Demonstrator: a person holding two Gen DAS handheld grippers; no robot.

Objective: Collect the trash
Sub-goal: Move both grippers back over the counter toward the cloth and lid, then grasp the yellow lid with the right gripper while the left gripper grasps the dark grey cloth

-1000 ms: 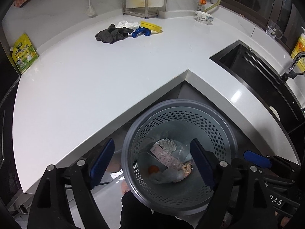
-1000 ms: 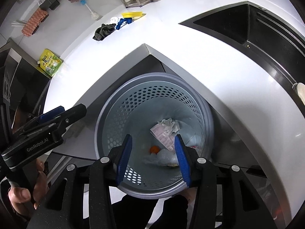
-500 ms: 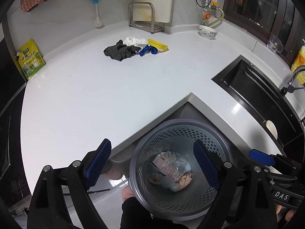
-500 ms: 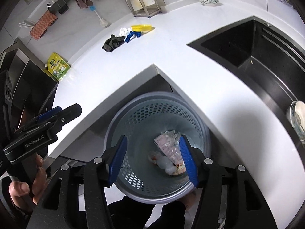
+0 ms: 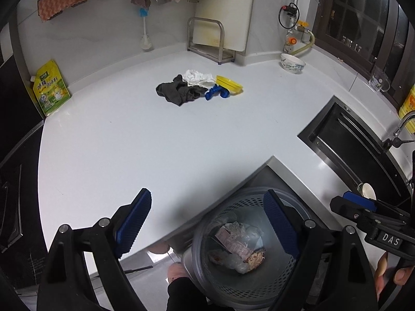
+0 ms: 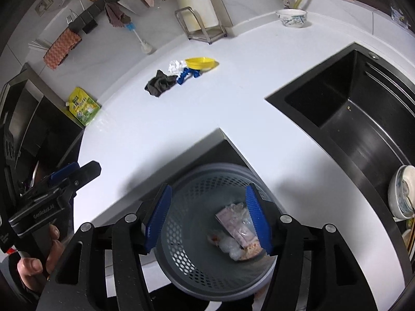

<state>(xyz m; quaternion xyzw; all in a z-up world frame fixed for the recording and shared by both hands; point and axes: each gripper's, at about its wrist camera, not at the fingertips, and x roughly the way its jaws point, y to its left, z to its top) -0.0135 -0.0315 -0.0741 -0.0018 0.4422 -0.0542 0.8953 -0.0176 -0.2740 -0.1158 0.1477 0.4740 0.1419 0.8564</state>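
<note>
A: Where is the trash sitting?

B: Most of it is lying at the bottom of the grey perforated bin (image 5: 249,254), which is standing on the floor under the inner corner of the white counter (image 5: 145,140). Crumpled wrappers (image 5: 234,245) and clear plastic are showing inside. Further back on the counter, well apart from the bin, a small pile is lying: a dark cloth (image 5: 177,92), a crumpled white tissue (image 5: 198,77), a blue plastic piece (image 5: 216,93) and a yellow dish (image 5: 229,84), all touching or just beside one another.

A: Grippers?

B: The left gripper (image 5: 207,223) is hovering with its jaws spread wide, nothing between the pads; one blue pad is over the counter edge, the other over the bin rim. The right gripper (image 6: 207,220) is pointing down into the bin, its jaws opening, nothing between them either.

A: Anything else around?

B: A black sink (image 6: 345,119) is set into the counter on the right, a patterned bowl (image 5: 293,63) is standing near the back wall, and a yellow-green pouch (image 5: 50,88) is leaning at the far left. A hand (image 6: 39,259) is gripping the left tool's handle.
</note>
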